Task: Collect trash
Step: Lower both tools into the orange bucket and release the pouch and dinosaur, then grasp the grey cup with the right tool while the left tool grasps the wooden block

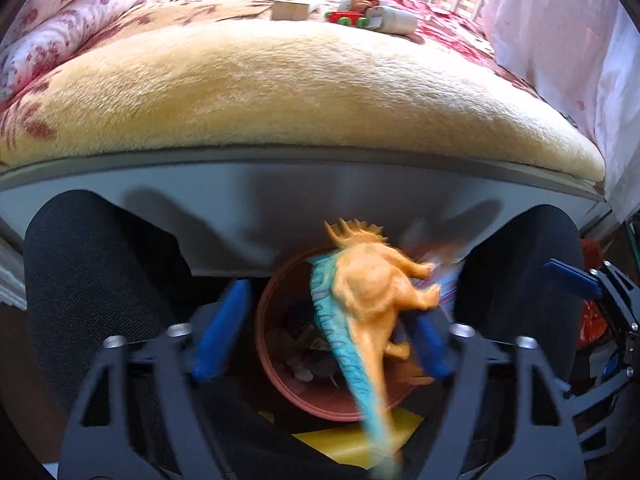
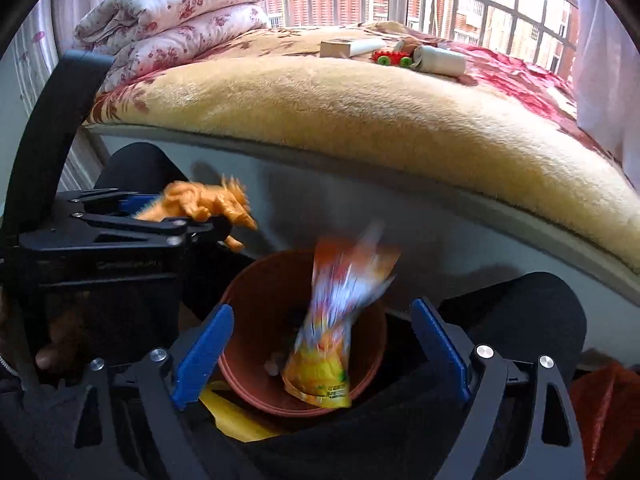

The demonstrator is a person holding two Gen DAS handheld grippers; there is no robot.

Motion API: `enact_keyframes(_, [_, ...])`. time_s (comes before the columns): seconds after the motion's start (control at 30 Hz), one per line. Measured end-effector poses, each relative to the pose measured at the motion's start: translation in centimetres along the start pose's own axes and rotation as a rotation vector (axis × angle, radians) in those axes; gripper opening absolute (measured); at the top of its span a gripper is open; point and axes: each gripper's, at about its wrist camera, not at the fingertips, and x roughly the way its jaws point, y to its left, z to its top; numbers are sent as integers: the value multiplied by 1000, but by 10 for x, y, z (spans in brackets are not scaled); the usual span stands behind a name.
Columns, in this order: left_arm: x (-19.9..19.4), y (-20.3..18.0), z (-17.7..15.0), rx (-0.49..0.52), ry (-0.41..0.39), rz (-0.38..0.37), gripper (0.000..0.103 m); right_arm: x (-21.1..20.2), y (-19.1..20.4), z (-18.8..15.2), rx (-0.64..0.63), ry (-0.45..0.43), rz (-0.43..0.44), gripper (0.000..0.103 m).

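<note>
A brown round bin [image 1: 276, 344] stands between the person's knees, also in the right wrist view [image 2: 260, 304]. My left gripper [image 1: 320, 332] is open above it, and an orange and blue toy dinosaur [image 1: 368, 296] hangs blurred between its fingers, loose. The dinosaur also shows in the right wrist view [image 2: 200, 204] beside the left gripper [image 2: 132, 224]. My right gripper [image 2: 320, 352] is open over the bin. A blurred orange snack wrapper [image 2: 332, 320] is dropping into the bin between its fingers, free of both pads.
A bed with a tan plush blanket [image 1: 300, 92] fills the far side. On it lie a cardboard box [image 2: 340, 48], a red toy car [image 2: 392, 58] and a white roll [image 2: 440, 60]. Folded floral quilts [image 2: 172, 20] sit at left. A yellow item [image 1: 352, 436] lies under the bin.
</note>
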Motion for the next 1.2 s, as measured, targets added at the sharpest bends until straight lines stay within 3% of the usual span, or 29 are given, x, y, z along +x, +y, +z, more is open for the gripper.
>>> enact_keyframes(0.47, [-10,0,4,0,-36,-3,78,-12,-37,1,108,-38,5,89])
enact_keyframes(0.7, [-24,-1,18,23,-80,-3,87,-29,-52,18,128,-93,8,89])
enact_keyframes(0.87, [-42,1,42,33,-152,-15,92,-49,-71,49,128,-175,-25,98])
enact_keyframes(1.03, [-48,-3,77,81,-201,-10,93,-56,-96,89,166,-245,-33,98])
enact_keyframes(1.2, [-40,-7,110,130,-209,46,93,-40,-129,139,281,-263,11,98])
